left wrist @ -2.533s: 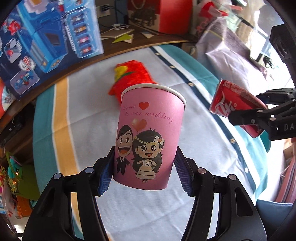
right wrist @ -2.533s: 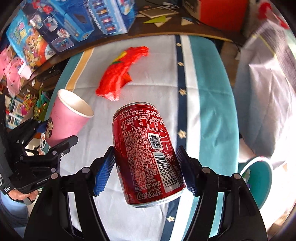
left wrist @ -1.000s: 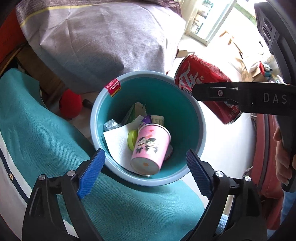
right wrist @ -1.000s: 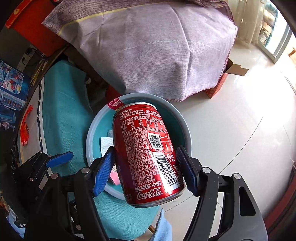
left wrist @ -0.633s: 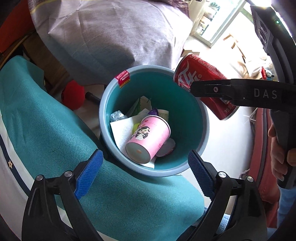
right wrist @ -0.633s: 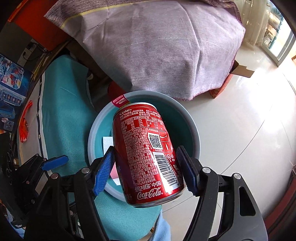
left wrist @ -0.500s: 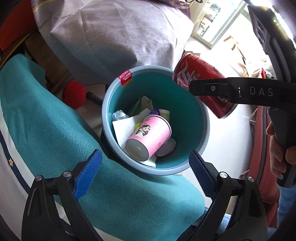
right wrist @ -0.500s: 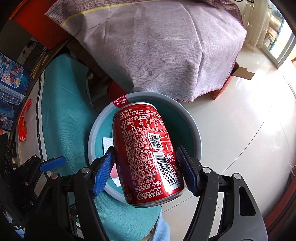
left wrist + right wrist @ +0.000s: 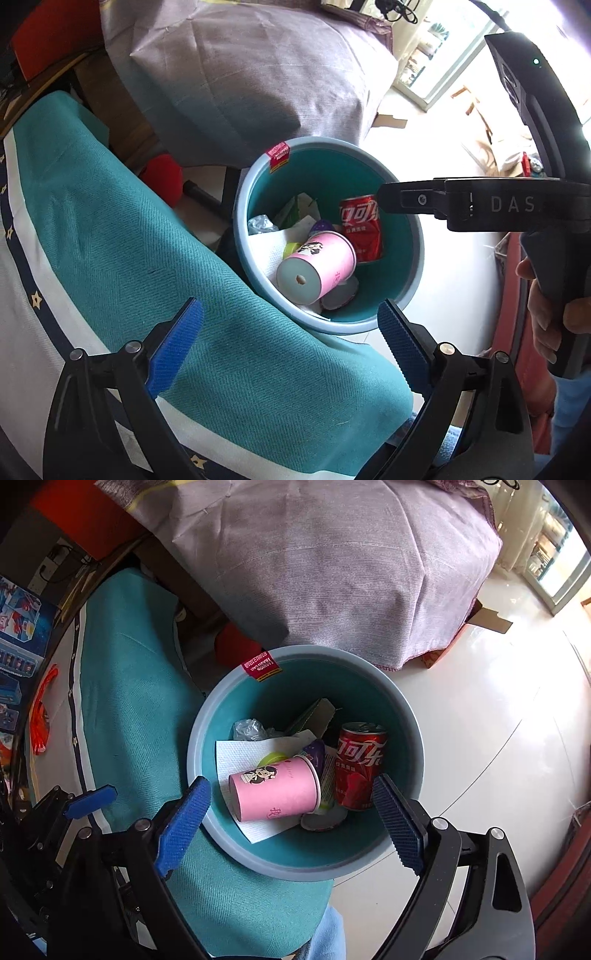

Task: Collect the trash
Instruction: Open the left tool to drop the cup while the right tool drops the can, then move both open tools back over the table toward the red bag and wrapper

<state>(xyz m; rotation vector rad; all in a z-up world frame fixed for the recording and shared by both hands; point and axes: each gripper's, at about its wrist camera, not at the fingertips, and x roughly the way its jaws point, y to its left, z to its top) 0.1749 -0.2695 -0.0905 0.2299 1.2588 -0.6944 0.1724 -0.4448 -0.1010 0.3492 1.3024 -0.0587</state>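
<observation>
A teal trash bin (image 9: 416, 254) (image 9: 321, 651) stands on the floor beside the table. Inside it a pink paper cup (image 9: 321, 264) (image 9: 275, 794) lies on its side on paper scraps, and a red cola can (image 9: 360, 229) (image 9: 360, 768) stands next to it. My right gripper (image 9: 291, 781) hovers over the bin, its jaws opening with nothing between them. One of its fingers (image 9: 417, 201) reaches across the bin's rim in the left wrist view. My left gripper (image 9: 288, 308) is open and empty above the table's edge, near the bin.
A teal and white tablecloth (image 9: 129, 240) hangs over the table edge left of the bin. A purple cloth covers a big heap (image 9: 351, 554) behind it. A red wrapper (image 9: 40, 716) lies on the table. A person's hand (image 9: 546, 314) grips the right handle.
The right gripper let go of the red can, which now stands in the bin beside the pink cup. The cup has rolled a little. Both grippers drifted sideways over the bin.
</observation>
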